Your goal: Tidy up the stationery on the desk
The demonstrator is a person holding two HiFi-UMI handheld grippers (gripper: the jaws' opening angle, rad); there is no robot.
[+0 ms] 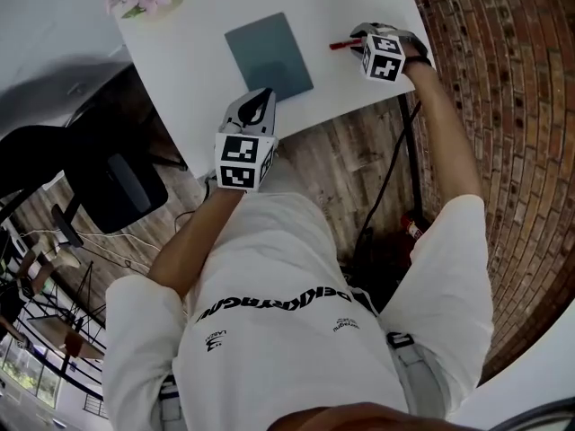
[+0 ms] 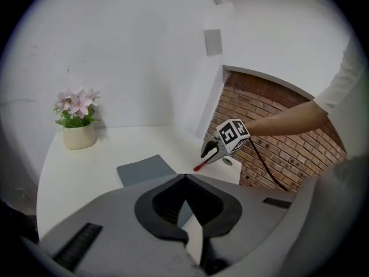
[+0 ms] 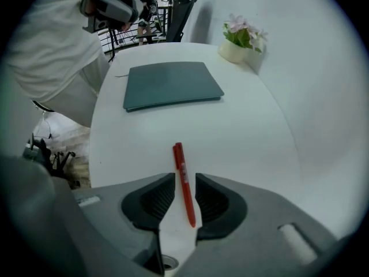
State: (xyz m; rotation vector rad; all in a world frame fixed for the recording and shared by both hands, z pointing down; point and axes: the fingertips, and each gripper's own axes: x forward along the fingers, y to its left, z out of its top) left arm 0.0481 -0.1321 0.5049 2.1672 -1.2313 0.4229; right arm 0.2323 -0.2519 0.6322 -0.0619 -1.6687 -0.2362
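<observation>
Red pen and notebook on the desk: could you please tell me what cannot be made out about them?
- Red pen: barrel print too small, right gripper view; head view, mostly hidden beneath the right hand-held gripper.
- Grey-blue notebook: near corner covered by the left hand-held gripper, head view.

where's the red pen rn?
Head view, right side: red pen lies on the desk between the right tool's open jaws, right of the grey notebook.

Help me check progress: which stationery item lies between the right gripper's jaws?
The red pen: it lies flat on the white desk between the right gripper's open jaws, not clamped. The grey-blue notebook lies farther away, clear of both jaws.
</observation>
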